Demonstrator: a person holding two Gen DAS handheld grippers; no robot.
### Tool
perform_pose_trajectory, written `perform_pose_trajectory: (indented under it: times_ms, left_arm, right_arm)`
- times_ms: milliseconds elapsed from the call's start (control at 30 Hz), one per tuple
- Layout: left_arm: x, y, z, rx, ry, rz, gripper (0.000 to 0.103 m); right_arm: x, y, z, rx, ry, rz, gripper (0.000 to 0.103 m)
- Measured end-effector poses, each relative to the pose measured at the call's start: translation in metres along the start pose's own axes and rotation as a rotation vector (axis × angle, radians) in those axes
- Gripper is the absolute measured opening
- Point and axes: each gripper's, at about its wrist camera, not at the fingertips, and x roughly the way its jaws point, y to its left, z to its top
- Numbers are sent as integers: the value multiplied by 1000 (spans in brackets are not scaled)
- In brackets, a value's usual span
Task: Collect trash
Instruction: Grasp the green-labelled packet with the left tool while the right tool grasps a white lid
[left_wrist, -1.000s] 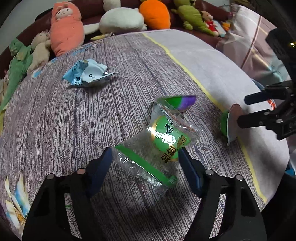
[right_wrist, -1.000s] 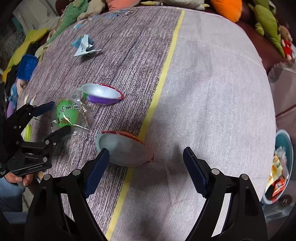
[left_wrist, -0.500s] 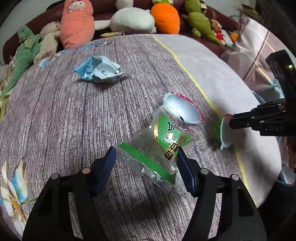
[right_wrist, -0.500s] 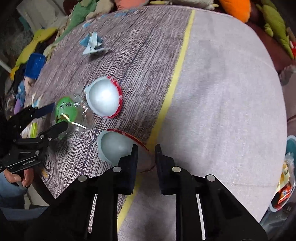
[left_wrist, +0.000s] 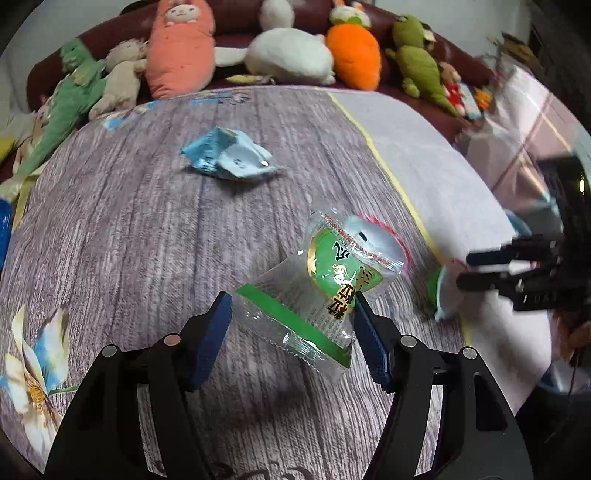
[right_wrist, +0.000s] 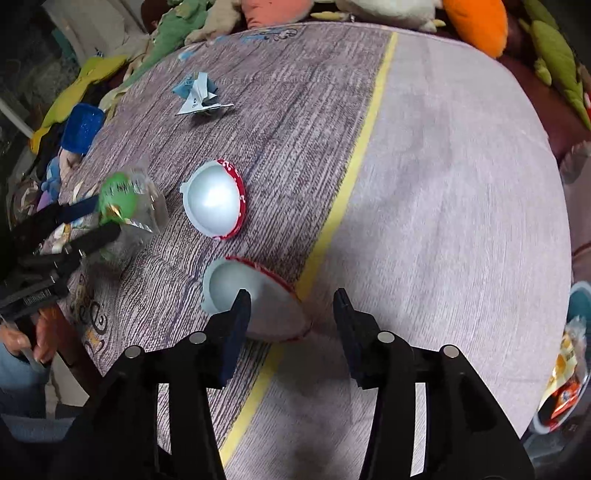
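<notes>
Gripping a clear green snack wrapper (left_wrist: 314, 295), left jaws lift it; right jaws, just reopening, straddle nothing.

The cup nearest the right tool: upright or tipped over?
Tipped over. The cup lies on its side on the table, its pale inside facing sideways; the other cup shows its hollow from above.

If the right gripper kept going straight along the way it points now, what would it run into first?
Most likely the near foil cup: the right gripper points steeply down at it, the rim between its open fingers. Just past it lies the tablecloth. Depth is hard to judge.
</notes>
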Motion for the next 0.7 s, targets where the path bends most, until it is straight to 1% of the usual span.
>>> perform_pose_trajectory:
  times_ms: [133, 267, 300, 333, 367, 400, 467, 533, 700]
  left_arm:
    - [5, 9, 11, -43, -11, -7, 67]
    - [10, 11, 15, -70, -10, -16, 67]
    - [11, 10, 15, -71, -9, -17, 67]
    - [11, 10, 15, -69, -8, -17, 67]
    - [11, 8, 14, -63, -9, -16, 67]
    - [12, 5, 14, -57, -9, -17, 67]
    - [11, 0, 16, -41, -12, -19, 67]
    - [10, -5, 17, -34, -17, -25, 67]
    - [6, -25, 28, -9, -35, -58, 67]
  right_arm:
    - [10, 6, 9, -44, 17, 6, 45]
    - [23, 18, 15, -92, 16, 21, 45]
    - [25, 20, 15, -97, 23, 31, 40]
    - [26, 22, 14, -100, 28, 36, 18]
    - [27, 24, 12, -102, 36, 41, 8]
    - [27, 26, 10, -102, 46, 46, 6]
    - [22, 28, 6, -104, 29, 24, 5]
    - [15, 23, 3, -81, 13, 13, 5]
    - [-13, -7, -5, -3, -54, -24, 5]
